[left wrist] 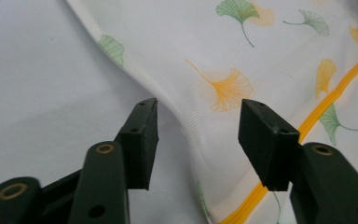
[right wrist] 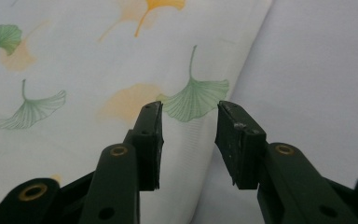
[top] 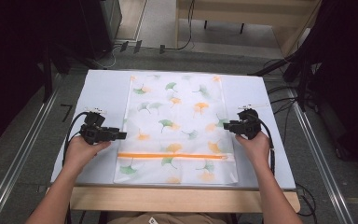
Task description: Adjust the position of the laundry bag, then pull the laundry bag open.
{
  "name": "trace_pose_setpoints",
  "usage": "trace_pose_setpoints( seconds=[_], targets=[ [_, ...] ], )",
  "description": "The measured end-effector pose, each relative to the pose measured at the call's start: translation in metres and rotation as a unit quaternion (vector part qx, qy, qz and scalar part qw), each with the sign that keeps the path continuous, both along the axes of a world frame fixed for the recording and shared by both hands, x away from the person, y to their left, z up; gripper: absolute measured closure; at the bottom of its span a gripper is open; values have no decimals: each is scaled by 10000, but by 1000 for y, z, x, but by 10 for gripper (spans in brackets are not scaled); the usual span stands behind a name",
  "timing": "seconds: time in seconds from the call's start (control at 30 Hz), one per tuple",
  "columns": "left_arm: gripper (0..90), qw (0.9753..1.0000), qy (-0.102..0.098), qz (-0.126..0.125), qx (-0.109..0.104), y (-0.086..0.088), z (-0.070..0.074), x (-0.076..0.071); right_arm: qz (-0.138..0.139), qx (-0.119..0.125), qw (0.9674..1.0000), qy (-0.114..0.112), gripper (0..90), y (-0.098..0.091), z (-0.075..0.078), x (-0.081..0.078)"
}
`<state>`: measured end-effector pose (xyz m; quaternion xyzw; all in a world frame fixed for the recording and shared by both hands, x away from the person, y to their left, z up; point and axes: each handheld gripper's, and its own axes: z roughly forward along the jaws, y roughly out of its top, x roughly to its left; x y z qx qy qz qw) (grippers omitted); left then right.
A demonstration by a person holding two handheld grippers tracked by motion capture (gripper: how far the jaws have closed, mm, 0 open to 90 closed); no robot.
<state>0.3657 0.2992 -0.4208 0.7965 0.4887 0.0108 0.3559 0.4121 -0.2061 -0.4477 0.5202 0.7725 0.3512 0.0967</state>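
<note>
Your pale worktop [top: 100,88] carries a ginkgo-print bag [top: 177,116], long axis running twelve to six, orange zipper [top: 172,156] crosswise. Your left hand-held gripper [left wrist: 198,140] and right hand-held gripper [right wrist: 189,140] both gape, straddling its edges.

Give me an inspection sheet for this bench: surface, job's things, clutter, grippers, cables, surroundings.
Surface: pale table top with a wooden front edge.
Job's things: white mesh bag with ginkgo-leaf print lying flat; its orange zipper runs across near the front.
Clutter: nothing seen.
Grippers: left gripper at the bag's left edge, jaws apart, astride the edge in its own view; right gripper at the right edge, jaws apart.
Cables: one cable trails from each gripper; more on the floor at right.
Surroundings: floor rails, dark stands, wooden furniture behind.
</note>
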Motion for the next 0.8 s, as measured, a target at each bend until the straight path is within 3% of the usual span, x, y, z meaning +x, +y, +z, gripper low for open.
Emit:
trace_pose_setpoints(
  seconds=[0.2,0.33,0.5,0.63,0.8],
  targets=[
    [425,9998,-156,-126,-53,-7,8,-4,262,-40,9995,-176,557,3,6,-18],
    [416,9997,-152,-182,-24,-11,9,-6,432,-103,9986,-300,554,4,8,-31],
    [412,9994,-197,-282,-19,-17,12,-8,427,35,9988,-235,532,0,13,-46],
    [412,9992,-185,-353,35,-23,13,-9,443,52,9988,-222,528,-2,14,-54],
    [410,9987,-209,-456,-47,-29,16,-10,448,35,9989,-139,529,-4,15,-64]
  ],
)
